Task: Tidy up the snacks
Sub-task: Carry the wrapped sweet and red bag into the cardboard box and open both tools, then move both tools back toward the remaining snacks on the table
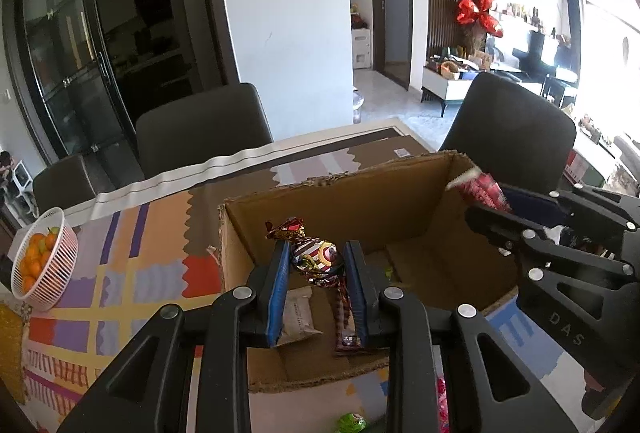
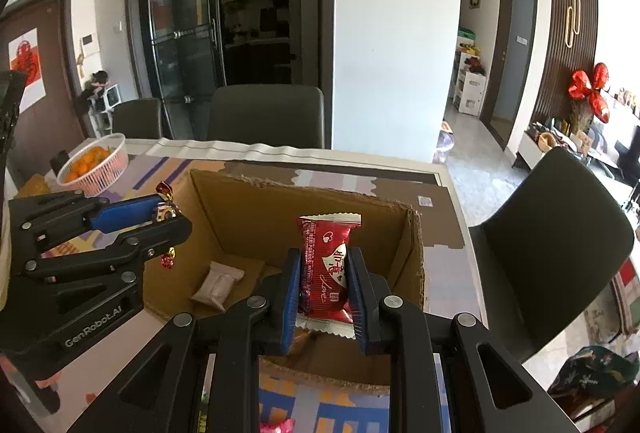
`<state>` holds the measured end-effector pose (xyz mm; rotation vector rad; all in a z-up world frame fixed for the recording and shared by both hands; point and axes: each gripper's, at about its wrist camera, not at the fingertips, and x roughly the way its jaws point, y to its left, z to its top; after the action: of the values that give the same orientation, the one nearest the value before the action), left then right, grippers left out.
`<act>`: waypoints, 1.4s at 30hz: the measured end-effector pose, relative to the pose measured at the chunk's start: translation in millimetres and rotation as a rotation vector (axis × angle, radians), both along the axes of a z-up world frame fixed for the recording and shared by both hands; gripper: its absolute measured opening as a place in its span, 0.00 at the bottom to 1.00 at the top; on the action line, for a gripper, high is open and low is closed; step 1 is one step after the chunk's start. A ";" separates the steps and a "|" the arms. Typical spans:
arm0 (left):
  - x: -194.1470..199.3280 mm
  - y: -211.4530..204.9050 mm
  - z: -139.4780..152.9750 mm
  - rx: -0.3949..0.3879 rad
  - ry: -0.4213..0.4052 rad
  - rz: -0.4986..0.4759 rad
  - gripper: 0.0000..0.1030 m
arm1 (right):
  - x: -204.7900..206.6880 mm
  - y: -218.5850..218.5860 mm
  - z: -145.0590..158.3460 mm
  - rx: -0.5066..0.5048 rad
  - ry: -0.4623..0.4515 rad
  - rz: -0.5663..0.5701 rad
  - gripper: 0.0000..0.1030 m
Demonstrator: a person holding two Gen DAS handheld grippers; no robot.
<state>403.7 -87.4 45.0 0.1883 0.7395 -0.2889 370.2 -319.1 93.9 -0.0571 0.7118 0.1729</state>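
An open cardboard box stands on the patterned table. My left gripper is shut on a foil twist-wrapped candy and holds it above the box's near side; it also shows at the left of the right wrist view. My right gripper is shut on a red snack packet and holds it upright over the box; the packet shows at the right of the left wrist view. A beige packet lies on the box floor.
A white basket of oranges stands at the table's left. Dark chairs stand behind and to the right of the table. A green snack and a red one lie in front of the box.
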 end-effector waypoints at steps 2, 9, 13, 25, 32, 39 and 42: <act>-2.0 0.0 -0.4 0.014 -0.011 0.009 0.39 | -0.8 -2.0 -1.6 -0.009 -0.008 -0.015 0.31; -23.7 9.1 6.5 0.009 -0.035 0.013 0.56 | -15.7 -4.6 2.9 -0.031 -0.020 -0.026 0.47; -45.9 13.1 13.0 0.001 -0.048 -0.006 0.56 | -37.1 -8.1 9.6 -0.015 -0.029 -0.011 0.47; -101.3 1.4 24.2 0.024 -0.069 -0.125 0.57 | -90.0 -10.0 21.1 -0.027 -0.042 0.026 0.51; -121.7 -11.8 10.8 0.083 -0.041 -0.175 0.57 | -111.1 -11.3 14.4 -0.084 -0.019 0.047 0.51; -133.6 -24.3 -12.7 0.160 -0.007 -0.257 0.57 | -122.4 -13.3 -3.6 -0.125 0.034 0.067 0.51; -136.4 -28.9 -22.7 0.182 0.011 -0.279 0.57 | -128.1 -14.5 -14.3 -0.142 0.059 0.081 0.51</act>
<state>267.3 -116.3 22.3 0.4645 0.7505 -0.4885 242.1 -333.6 79.6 -0.2173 0.7809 0.2019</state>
